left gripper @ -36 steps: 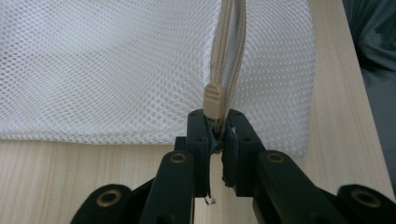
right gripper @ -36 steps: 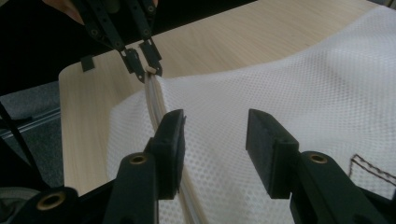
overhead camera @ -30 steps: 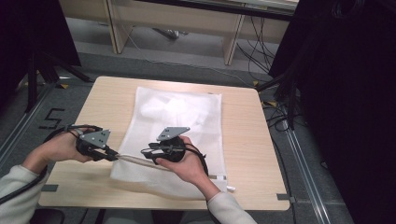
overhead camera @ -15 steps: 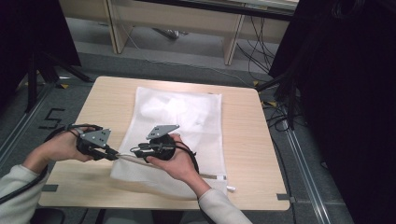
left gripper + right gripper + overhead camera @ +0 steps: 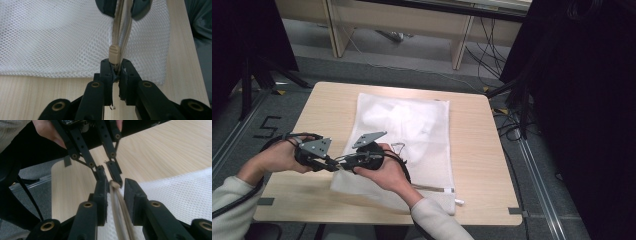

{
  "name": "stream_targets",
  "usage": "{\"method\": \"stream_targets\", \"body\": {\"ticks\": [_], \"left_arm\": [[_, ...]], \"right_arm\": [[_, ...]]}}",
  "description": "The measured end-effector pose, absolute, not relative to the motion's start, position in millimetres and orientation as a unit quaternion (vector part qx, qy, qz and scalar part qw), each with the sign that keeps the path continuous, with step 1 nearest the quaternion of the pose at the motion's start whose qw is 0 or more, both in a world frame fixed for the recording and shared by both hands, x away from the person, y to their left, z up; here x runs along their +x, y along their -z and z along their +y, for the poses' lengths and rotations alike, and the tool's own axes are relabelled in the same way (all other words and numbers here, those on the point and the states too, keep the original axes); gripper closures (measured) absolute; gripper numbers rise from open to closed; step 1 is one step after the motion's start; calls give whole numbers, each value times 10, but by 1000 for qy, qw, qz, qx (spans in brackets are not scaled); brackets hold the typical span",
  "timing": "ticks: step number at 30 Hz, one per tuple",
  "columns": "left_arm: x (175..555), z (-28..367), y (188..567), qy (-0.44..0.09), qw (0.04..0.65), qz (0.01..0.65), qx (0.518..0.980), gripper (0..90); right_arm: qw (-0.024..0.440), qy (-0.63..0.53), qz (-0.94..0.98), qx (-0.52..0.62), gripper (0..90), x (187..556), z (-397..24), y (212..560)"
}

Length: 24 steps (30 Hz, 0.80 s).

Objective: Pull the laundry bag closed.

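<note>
At the near left corner of the white mesh laundry bag (image 5: 404,132), the left gripper (image 5: 332,165) is clamped on the end of the beige zipper (image 5: 121,32), its jaws pinched together on the tape just below the beige plastic zipper pull (image 5: 114,53). The right gripper (image 5: 343,163) faces it almost tip to tip; its jaws straddle the zipper tape and have just been closing, but a gap remains on each side and the pads do not yet press on it.

Judging from this, the bag end is anchored and the pull is about to be taken; the zip run along the near edge is still to be done.

The bag lies flat across the middle of the pale wooden table (image 5: 492,165), with white cloth inside its far half. Bare wood lies to the right of the bag, giving room for a pull along the near edge. The table's near edge sits close under the forearms. Beyond the table, cables trail on the grey floor.
</note>
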<state>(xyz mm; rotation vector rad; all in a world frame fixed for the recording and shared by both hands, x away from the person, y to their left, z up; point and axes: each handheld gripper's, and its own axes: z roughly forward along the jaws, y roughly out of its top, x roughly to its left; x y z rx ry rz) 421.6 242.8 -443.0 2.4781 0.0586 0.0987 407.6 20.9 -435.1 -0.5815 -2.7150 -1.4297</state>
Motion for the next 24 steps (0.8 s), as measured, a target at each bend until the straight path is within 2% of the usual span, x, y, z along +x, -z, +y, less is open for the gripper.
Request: {"method": "stream_targets", "body": {"ticks": [2,18,24], "left_arm": [[4217,2430,4429,-37,326,23,945,809],[4221,2428,4406,-40,326,20,944,810],[4221,2420,4424,-39,330,22,943,809]], "right_arm": [[21,451,-872,-191,731,4086,297,4365],[31,432,-875,-217,734,4162,356,4480],[30,439,-872,-215,772,4169,383,4503]]}}
